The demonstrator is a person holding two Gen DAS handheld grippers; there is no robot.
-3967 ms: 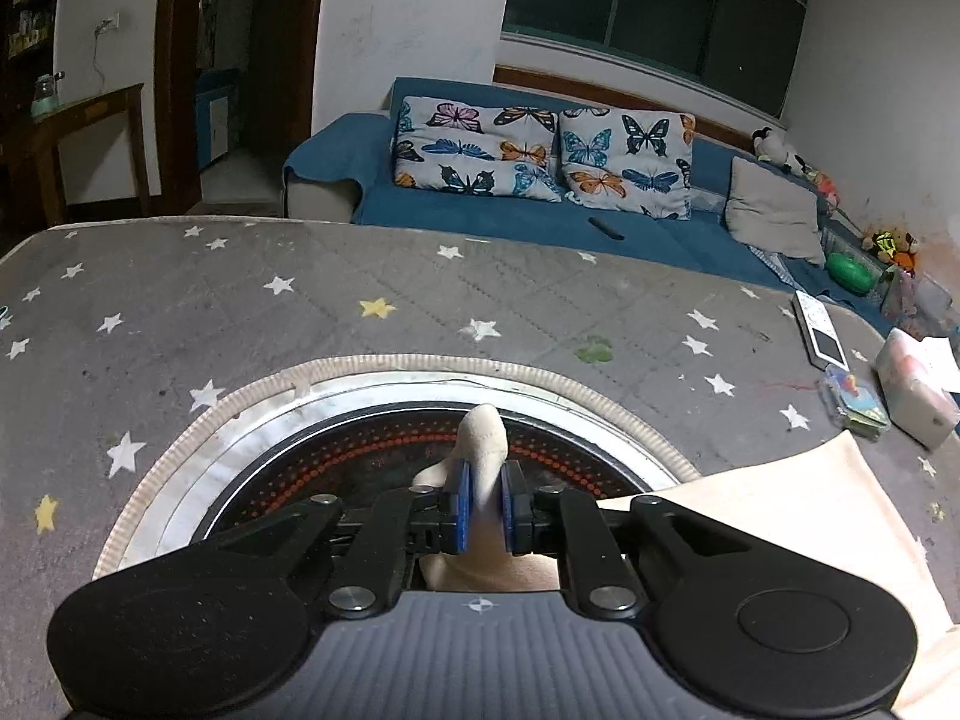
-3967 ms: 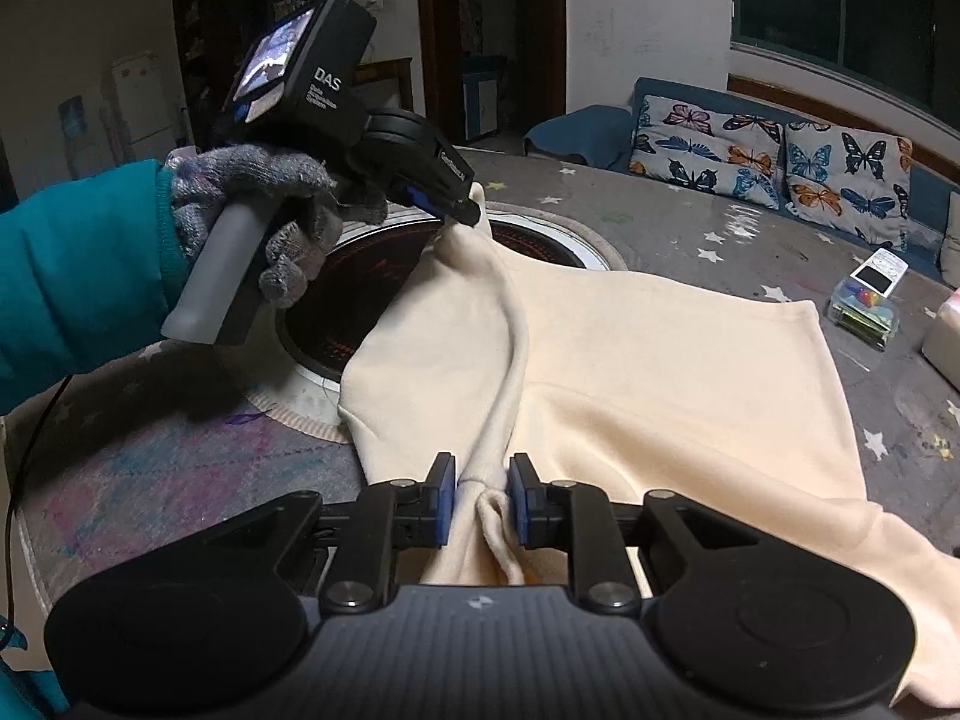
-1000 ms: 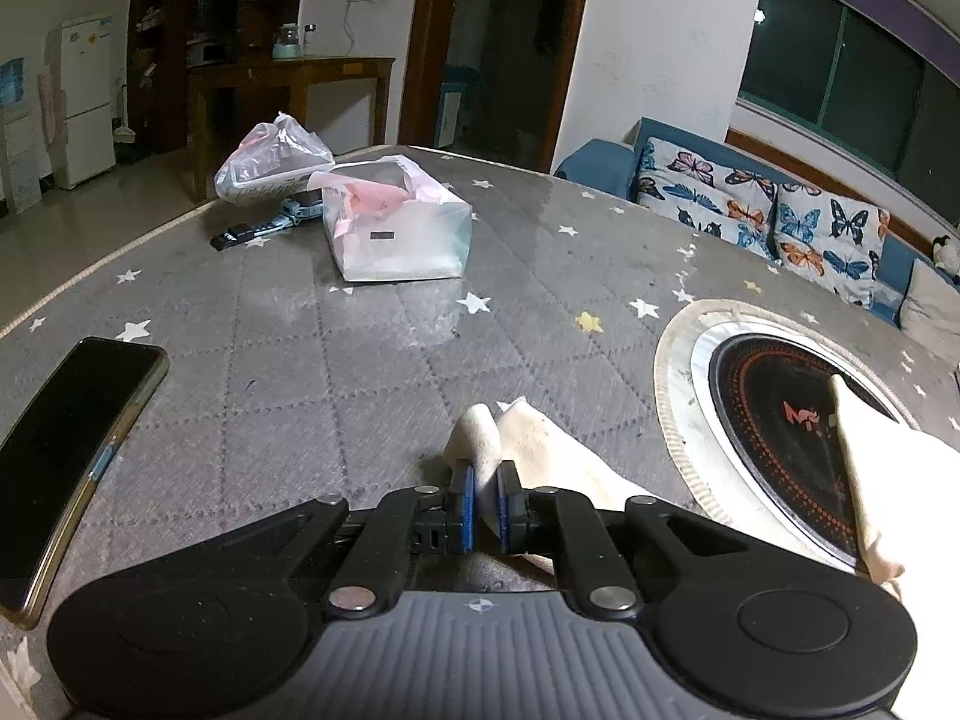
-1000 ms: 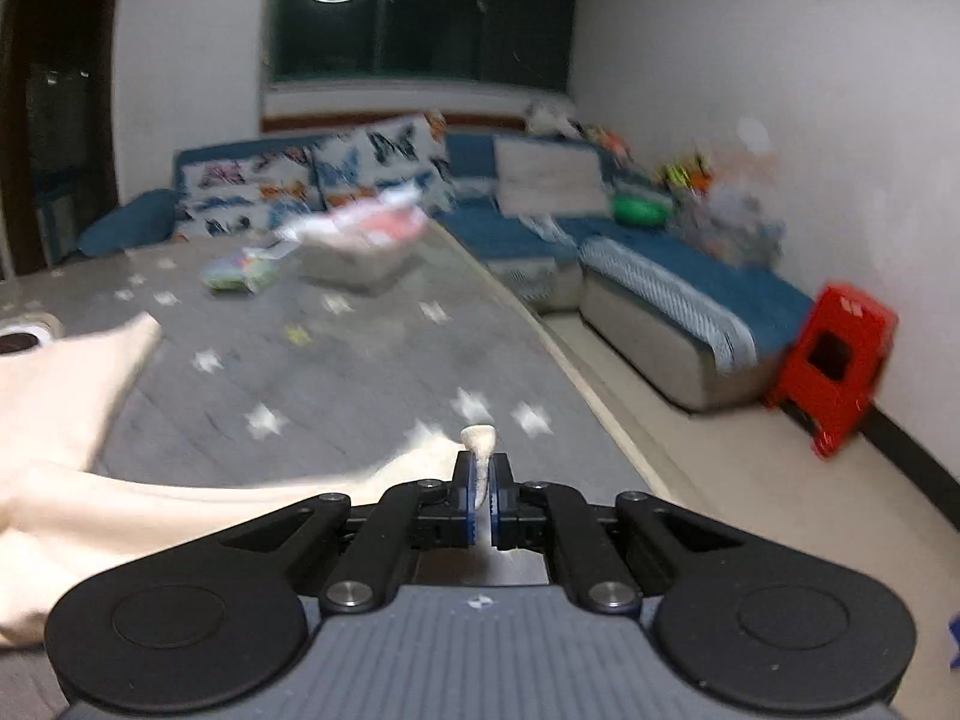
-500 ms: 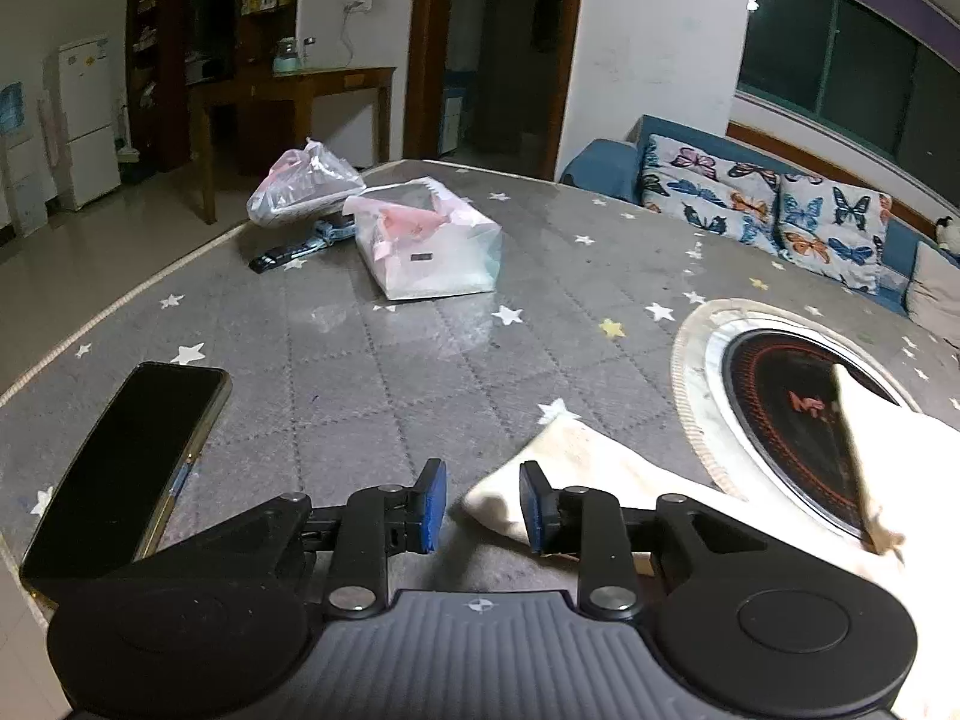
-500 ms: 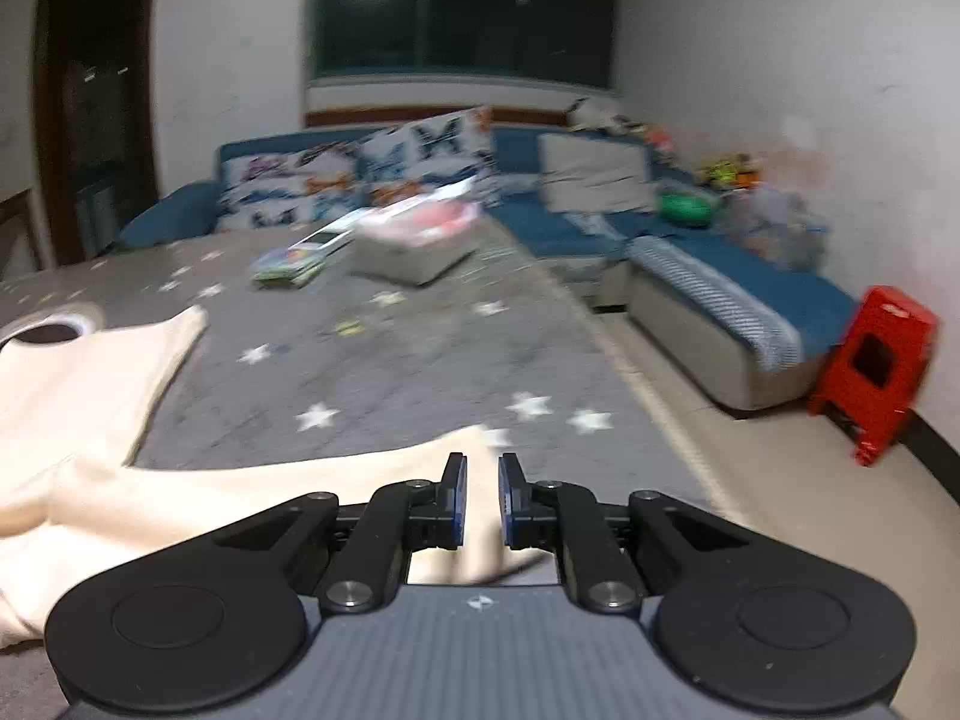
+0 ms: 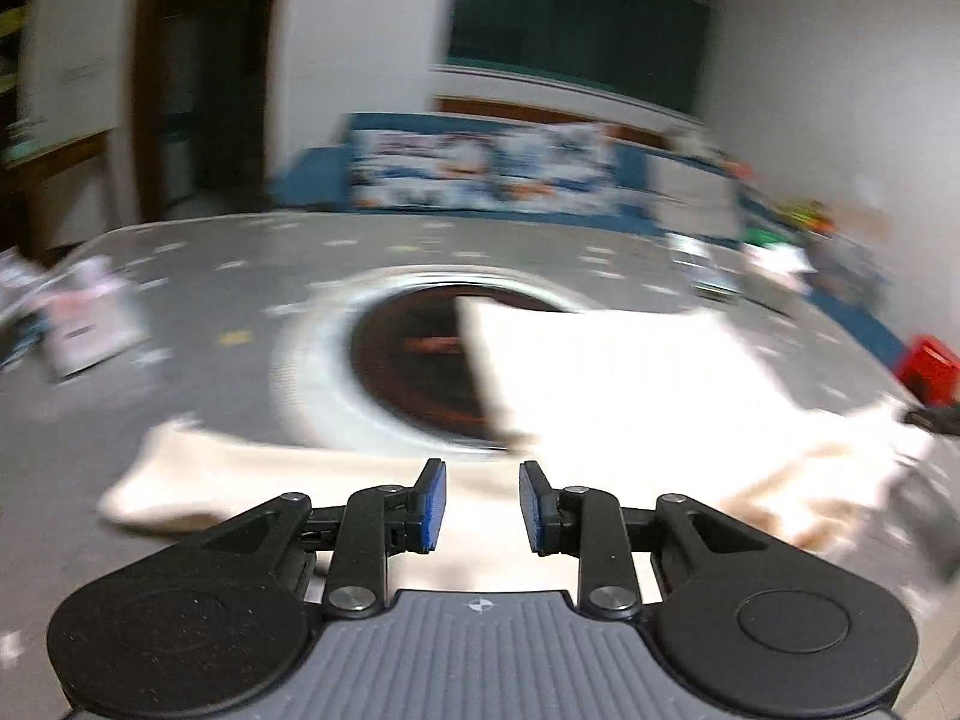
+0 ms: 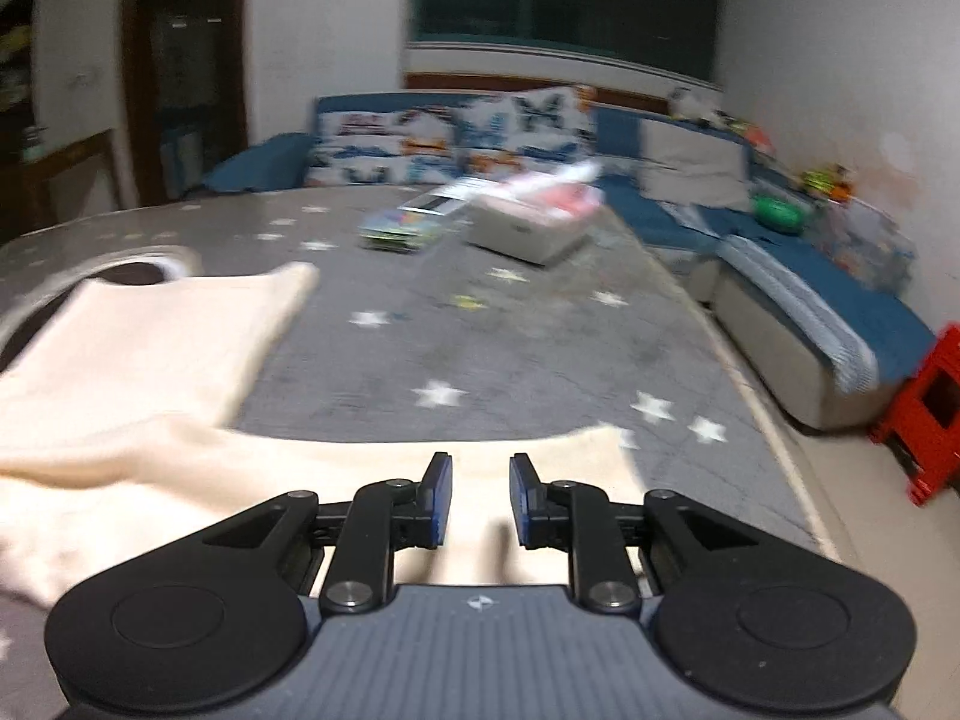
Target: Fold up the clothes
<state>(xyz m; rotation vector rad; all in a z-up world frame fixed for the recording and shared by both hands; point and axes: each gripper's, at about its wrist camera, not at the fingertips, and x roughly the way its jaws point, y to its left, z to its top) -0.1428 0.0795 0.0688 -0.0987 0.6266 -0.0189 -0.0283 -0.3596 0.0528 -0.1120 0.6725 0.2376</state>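
on the star-patterned surface (image 8: 540,354) the cream garment (image 7: 630,384) lies spread, its body partly over the round dark burner (image 7: 414,360) and a sleeve stretched out to each side. both grippers have let go: a second ago each pinched a sleeve end, and now the left gripper (image 7: 478,504) and right gripper (image 8: 479,501) hang over the cloth with jaws parted and nothing between them. that suggests the sleeves have just been pulled out flat, so the garment reads as laid out for folding rather than folded. both views are smeared by motion, so the edges of the cloth, the sofa (image 8: 780,252) and the box (image 8: 528,222) are hard to make out. the near hem hides under the gripper bodies, and the collar cannot be found.
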